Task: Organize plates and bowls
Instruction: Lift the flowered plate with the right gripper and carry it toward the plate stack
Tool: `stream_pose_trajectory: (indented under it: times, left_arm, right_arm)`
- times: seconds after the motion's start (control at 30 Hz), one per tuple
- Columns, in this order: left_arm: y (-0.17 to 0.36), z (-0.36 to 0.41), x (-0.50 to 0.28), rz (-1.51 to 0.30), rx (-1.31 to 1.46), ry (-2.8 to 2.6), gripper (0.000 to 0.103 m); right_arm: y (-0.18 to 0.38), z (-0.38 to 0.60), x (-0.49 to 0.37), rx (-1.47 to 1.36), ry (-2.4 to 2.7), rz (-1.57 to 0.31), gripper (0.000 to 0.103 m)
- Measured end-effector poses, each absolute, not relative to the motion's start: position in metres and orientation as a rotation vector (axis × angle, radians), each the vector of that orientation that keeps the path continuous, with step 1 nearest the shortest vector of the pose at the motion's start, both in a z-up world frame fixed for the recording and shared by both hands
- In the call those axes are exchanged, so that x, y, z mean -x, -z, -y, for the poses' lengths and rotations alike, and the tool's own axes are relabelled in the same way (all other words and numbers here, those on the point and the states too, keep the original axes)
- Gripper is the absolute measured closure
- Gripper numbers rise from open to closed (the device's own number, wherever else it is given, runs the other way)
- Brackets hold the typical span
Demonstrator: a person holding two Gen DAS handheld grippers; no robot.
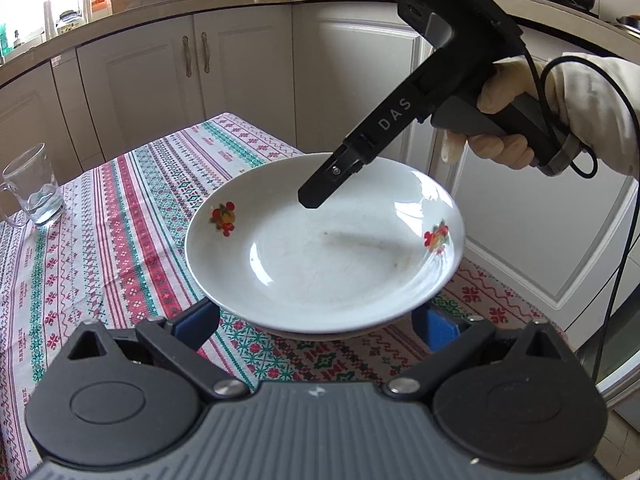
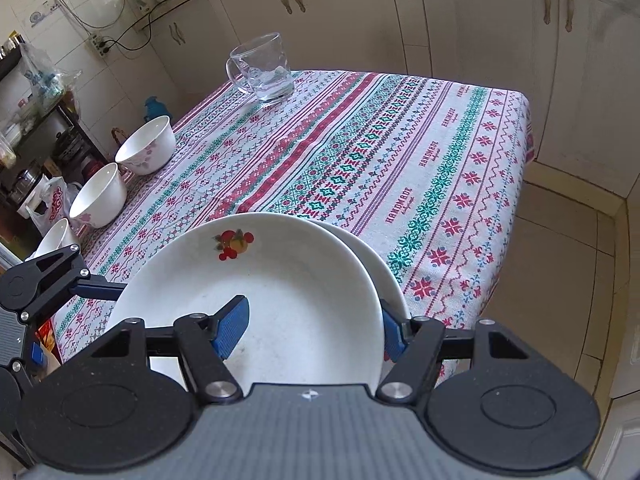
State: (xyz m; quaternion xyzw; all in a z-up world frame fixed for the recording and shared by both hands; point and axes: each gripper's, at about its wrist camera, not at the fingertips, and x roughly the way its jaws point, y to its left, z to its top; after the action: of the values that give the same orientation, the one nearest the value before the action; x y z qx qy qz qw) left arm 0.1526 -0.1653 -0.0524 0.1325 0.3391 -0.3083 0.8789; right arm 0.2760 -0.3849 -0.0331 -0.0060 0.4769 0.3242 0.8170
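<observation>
White bowls [image 2: 100, 196]: three in a row along the tabletop edge, far left of the right tool and well apart from it; judged to be waiting for sorting after the plates.
Left tool [image 1: 318, 322]: fingers spread wide, reaching under the near rim of the plates, one blue pad on each side. The tips are hidden, so whether they press cannot be told. Probable purpose: steadying the stack.
Upper plate [image 2: 280, 280]: white with fruit motifs, directly ahead of the right tool. It sits off-centre on a second plate, so the two are probably being nested.
Glass mug [image 2: 264, 72]: far ahead of both tools, clear of the work.
Right tool [image 2: 310, 332]: jaws partly apart and straddling the upper plate's rim, one pad over the well and the other outside. No pad is seen pressing. This placement suits nudging or gripping the rim.
Lower plate [image 2: 384, 276]: shows as a crescent right of the upper plate, beside the outer pad.
Tabletop [image 2: 440, 140]: patterned cloth, bare to the right.
</observation>
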Motion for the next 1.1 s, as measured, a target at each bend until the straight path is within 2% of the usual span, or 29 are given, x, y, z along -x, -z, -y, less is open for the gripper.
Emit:
stream_pose_trajectory:
  times: [0.53,1.1]
  left_arm:
    - [0.048,0.167,-0.149,-0.651,-0.296,0.683,0.001]
    - [0.055,0.155,-0.155,-0.684,-0.255,0.679,0.001]
  right_arm:
    - [0.023,0.389,-0.263,0.034,-0.643,-1.018,0.029]
    - [0.019,0.385,-0.257,0.071,-0.6,-1.021,0.027]
